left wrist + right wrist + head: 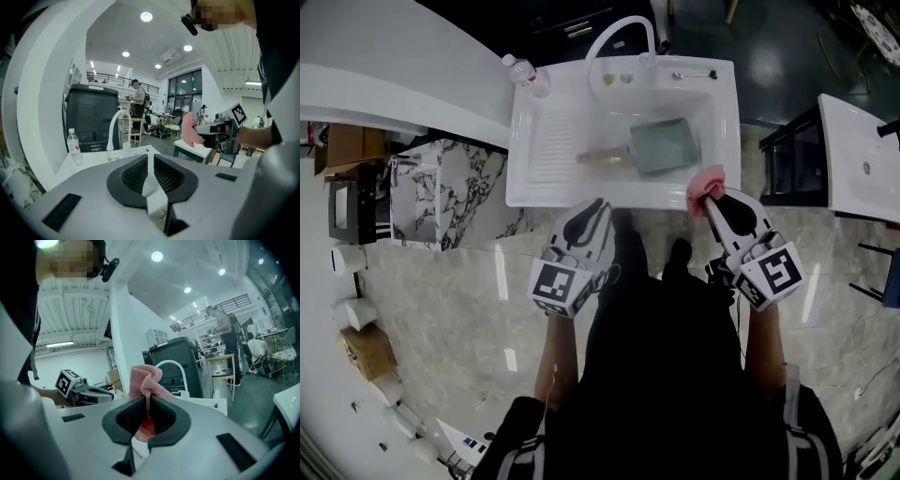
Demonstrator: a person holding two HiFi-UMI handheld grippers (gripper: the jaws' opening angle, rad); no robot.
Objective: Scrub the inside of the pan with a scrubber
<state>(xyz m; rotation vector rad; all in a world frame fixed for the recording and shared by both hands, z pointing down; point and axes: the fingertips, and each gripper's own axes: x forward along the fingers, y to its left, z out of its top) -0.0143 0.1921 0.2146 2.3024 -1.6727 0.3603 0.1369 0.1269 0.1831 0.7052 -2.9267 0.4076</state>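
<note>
Pads of the right claw (147, 405) pinch the pink scrubber (145, 379), held over the near rim of the sink (727, 103). The left claw (152, 164), pressed together and empty, hangs just short of that rim. The pan (664, 146) lies in the basin, long axis crosswise, its handle (602, 156) pointing left onto the ribbed drainboard (549, 141). Behind stand the faucet (619, 26) and a bottle (525, 73)

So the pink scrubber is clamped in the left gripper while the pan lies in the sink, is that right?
Not quite: the right gripper view shows the pink scrubber clamped in the right gripper; the left gripper is shut and empty. The pan does lie in the sink.
</note>
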